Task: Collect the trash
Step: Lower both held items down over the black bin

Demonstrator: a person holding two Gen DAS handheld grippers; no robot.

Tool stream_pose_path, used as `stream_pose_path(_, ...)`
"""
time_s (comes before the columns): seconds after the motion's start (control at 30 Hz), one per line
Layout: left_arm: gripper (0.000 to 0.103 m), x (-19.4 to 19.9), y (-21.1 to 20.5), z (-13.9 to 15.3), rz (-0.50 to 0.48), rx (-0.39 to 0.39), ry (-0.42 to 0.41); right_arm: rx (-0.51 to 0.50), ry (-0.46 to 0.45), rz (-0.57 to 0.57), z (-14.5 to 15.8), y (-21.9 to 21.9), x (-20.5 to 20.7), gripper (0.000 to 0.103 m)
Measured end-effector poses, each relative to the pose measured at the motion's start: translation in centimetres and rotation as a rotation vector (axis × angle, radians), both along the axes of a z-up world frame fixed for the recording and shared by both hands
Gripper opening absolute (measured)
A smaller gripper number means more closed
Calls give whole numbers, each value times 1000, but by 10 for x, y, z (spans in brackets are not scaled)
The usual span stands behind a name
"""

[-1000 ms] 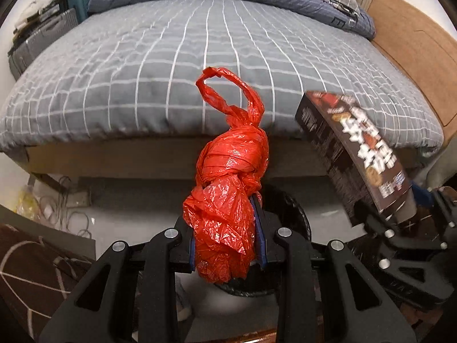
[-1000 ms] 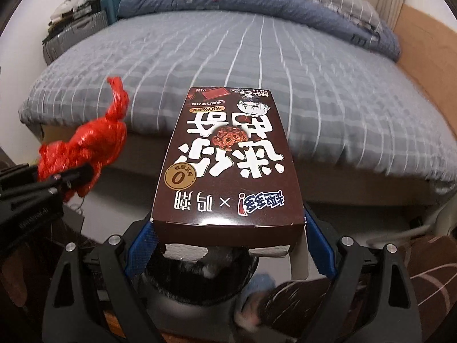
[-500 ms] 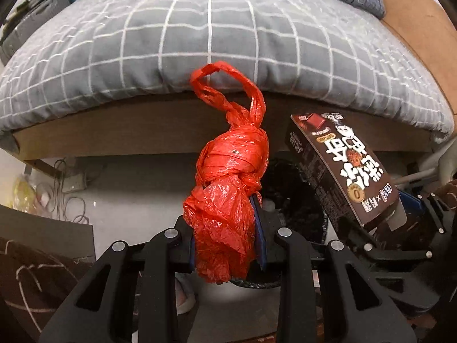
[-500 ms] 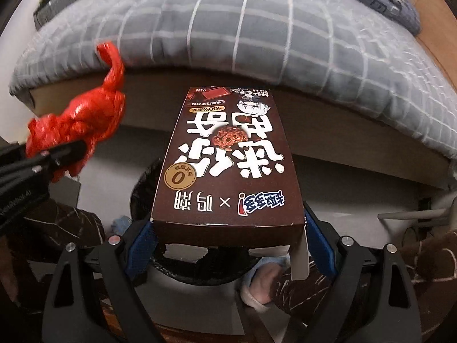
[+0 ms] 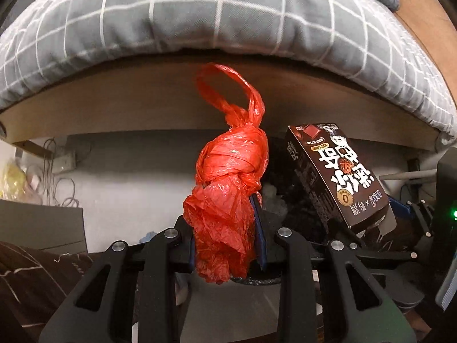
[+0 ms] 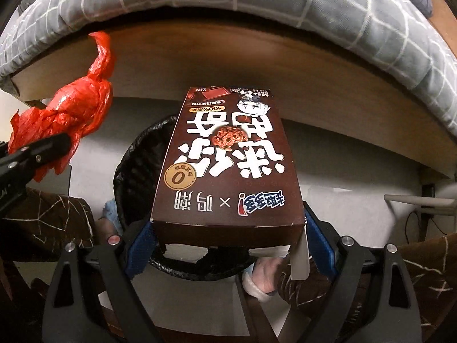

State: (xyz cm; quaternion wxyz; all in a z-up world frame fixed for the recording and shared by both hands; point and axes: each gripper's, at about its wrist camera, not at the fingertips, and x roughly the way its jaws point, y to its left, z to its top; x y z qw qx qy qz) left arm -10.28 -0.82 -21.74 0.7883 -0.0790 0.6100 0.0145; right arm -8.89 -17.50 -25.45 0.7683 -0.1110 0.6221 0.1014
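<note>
My left gripper (image 5: 227, 237) is shut on a knotted red plastic bag (image 5: 231, 177), whose looped handle sticks up toward the bed. My right gripper (image 6: 228, 240) is shut on a dark brown snack box (image 6: 228, 165) with white lettering, held by its near end. Both point steeply down over a round bin lined with a black bag (image 6: 140, 165); the box hides most of its opening. In the left wrist view the brown snack box (image 5: 337, 171) hangs right of the red bag, above the bin's dark lining (image 5: 297, 200). In the right wrist view the red bag (image 6: 68, 123) sits at the left, over the floor beside the bin.
A bed with a grey checked cover (image 5: 228, 14) and a wooden side board (image 5: 142, 108) fills the top of both views. Cables and a socket strip (image 5: 57, 168) lie on the grey floor at left. A person's slippered feet (image 6: 262, 280) and dark patterned trouser legs (image 6: 414, 271) flank the bin.
Both grippers have come down and tipped more steeply toward the floor. The bed has slid up in view, and the black-lined bin now shows beneath the box and bag. Both grips are unchanged.
</note>
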Motion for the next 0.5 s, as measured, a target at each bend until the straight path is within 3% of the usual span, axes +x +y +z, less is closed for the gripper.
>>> stream_pose_path(0.2,29,-2,0,-5,7,7,17,-4,12,11,-4,4,3,90)
stream_pose_path(0.33,29,-2,-5,0,16,4,34,-11,-15,20,-1,5,3,96)
stream_pose_path(0.5,29,3,-19,6,-8,17,27,-15,-45,7,8,-6,4,96)
